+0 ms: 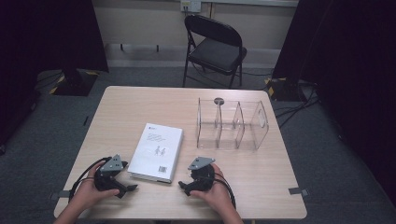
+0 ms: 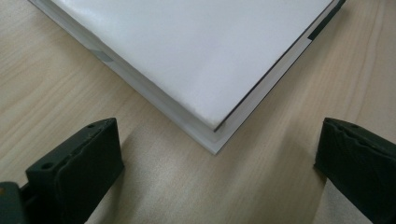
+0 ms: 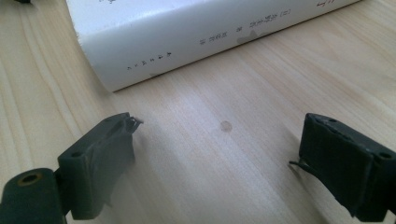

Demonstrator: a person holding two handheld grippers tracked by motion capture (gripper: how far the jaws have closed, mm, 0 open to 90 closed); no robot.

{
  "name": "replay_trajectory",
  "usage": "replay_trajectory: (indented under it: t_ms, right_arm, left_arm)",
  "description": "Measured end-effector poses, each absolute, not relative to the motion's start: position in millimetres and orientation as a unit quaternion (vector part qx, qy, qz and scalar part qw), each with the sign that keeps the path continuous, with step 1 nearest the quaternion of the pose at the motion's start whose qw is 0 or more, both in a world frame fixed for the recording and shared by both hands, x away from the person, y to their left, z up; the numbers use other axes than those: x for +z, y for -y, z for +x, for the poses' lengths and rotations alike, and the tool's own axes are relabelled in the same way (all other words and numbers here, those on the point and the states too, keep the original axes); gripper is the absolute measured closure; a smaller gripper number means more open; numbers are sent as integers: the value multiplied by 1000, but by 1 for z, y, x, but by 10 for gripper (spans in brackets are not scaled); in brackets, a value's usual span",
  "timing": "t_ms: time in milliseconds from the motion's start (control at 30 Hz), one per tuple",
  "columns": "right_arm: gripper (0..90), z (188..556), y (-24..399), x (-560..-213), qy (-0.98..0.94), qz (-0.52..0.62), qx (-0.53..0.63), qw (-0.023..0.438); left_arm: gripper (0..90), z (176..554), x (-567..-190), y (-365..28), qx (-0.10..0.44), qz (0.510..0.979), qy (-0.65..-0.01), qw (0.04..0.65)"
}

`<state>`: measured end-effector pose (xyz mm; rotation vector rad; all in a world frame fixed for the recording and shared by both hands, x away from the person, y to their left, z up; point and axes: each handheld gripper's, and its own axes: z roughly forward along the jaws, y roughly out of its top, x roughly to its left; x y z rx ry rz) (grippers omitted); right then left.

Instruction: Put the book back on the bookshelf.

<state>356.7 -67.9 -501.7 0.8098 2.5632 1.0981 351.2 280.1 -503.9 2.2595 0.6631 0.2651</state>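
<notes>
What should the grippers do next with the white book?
Probably ease the left gripper forward onto the white book's near corner. Both grippers, the right gripper too, sit open beside it, touching nothing, and the clear divided organizer stands empty behind.

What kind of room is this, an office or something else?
Probably a lab or recording studio rather than an office: black curtains hang at both sides, cables trail over grey carpet, and a lone folding chair faces a small wooden table.
</notes>
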Motion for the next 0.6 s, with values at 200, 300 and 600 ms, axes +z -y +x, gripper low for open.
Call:
replay_trajectory:
  t_ms: [200,300,600]
  right_arm:
    - [93,357,67,-502,-876,279,374,120]
    - [93,357,67,-502,-876,279,374,120]
    - [93,358,68,-502,-877,274,376,117]
  left_arm:
    - [0,350,-504,-280,104,882,-264,376]
    - [1,350,-504,-279,102,880,-268,378]
    - [192,352,-494,-290,87,876,-298,370]
